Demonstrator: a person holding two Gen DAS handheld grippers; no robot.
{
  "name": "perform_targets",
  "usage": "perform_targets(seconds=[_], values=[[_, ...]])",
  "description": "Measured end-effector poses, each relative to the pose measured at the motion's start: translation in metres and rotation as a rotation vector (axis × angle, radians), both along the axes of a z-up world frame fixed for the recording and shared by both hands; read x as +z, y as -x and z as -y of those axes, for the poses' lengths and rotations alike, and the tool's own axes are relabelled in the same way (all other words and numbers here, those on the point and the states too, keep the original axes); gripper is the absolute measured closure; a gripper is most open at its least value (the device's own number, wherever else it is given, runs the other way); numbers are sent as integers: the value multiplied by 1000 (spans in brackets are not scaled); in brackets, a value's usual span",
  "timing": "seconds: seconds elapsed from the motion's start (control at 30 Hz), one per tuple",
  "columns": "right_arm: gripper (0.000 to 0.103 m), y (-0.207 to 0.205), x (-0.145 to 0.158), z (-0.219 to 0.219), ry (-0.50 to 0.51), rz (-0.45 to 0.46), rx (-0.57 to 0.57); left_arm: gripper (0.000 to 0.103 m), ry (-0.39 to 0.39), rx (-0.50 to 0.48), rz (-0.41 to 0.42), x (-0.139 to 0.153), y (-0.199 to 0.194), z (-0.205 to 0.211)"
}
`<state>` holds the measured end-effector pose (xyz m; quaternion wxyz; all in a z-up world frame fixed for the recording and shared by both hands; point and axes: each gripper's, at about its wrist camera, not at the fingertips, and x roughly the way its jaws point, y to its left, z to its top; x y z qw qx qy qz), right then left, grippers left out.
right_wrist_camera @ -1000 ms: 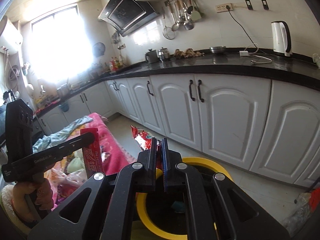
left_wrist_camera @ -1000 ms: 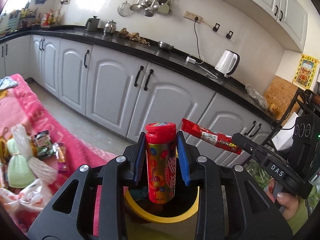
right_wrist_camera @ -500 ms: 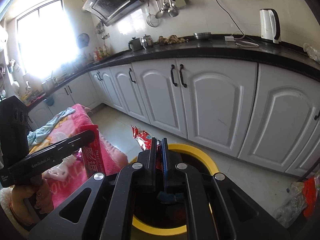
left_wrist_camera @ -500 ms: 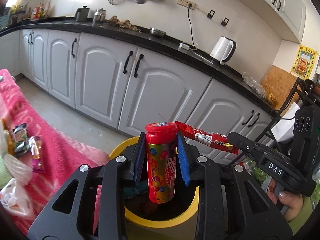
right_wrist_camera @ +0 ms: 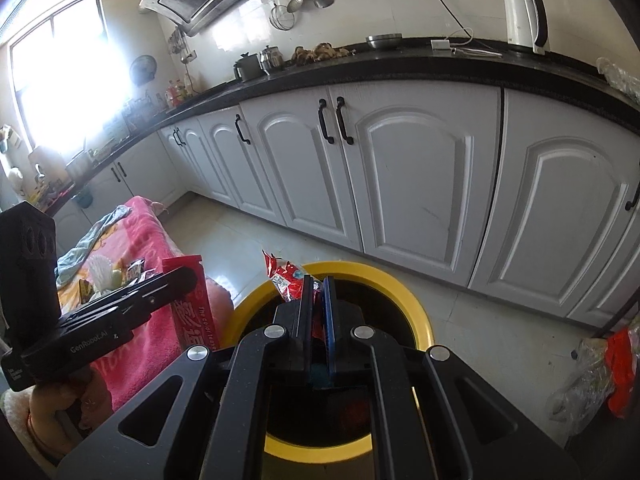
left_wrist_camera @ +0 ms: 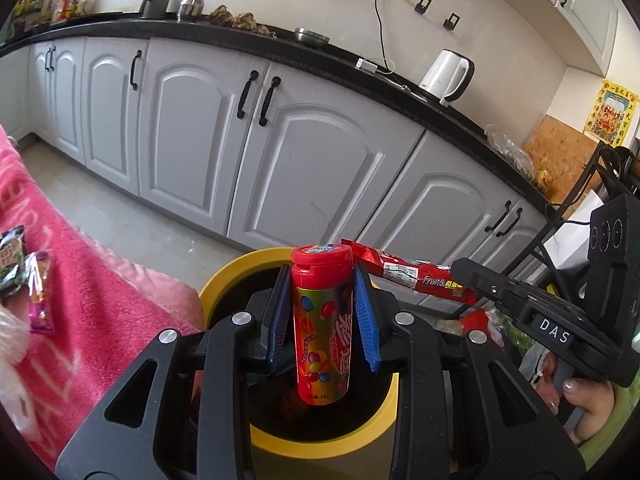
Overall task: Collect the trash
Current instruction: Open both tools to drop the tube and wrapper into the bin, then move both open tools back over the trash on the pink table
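A red-capped candy tube stands upright between the blue pads of the left gripper, which are clamped against its sides, and it hangs directly over the mouth of the yellow-rimmed bin. Just beside it, a long red snack wrapper sticks out sideways from the right gripper, whose fingers are pressed together on the wrapper's end; from that gripper's own camera the crumpled red foil pokes out past the tips, above the bin's near rim. The bin's inside is dark, with something red lying at the bottom. To the left, a pink blanket carries a few more small packets. Behind everything runs a row of white cabinets under a black counter with a white kettle. A hand grips the right gripper's handle.
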<state>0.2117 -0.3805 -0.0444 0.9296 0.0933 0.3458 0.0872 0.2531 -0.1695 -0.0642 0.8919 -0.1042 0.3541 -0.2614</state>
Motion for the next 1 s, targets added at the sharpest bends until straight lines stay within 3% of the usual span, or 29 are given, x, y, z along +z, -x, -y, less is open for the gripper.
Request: perform_targets(seconds=[0.17,0.23,0.3,0.5,0.57,0.7,0.77,0.83,1.0], values=[[96,-5,-7,2,-13,-25,-7,78,10,-3,-23,-5,-6,0],[78,-6,-9,3,-19,-29,-14,70,8,4,-33,-8,-7,-2],[69,-6,-8,5,-24,-24,-21,63,8,15,-42,-9,-7,-5],[63,-2,0,6,-28,5,-30,53,9,55,-40,-4,-5,-16],[62,1,4,4,-25,24,-26,44,4,69,-31,-1,-3,-21],[53,6,12,2,-21,59,-26,34,4,101,-18,5,1,-32],[49,9,16,1,-18,76,-27,24,2,118,-13,10,4,-38],[41,11,20,-1,-18,95,-29,18,2,135,-2,14,7,-44],[33,18,29,-9,-7,136,-20,11,5,168,29,28,16,-59]])
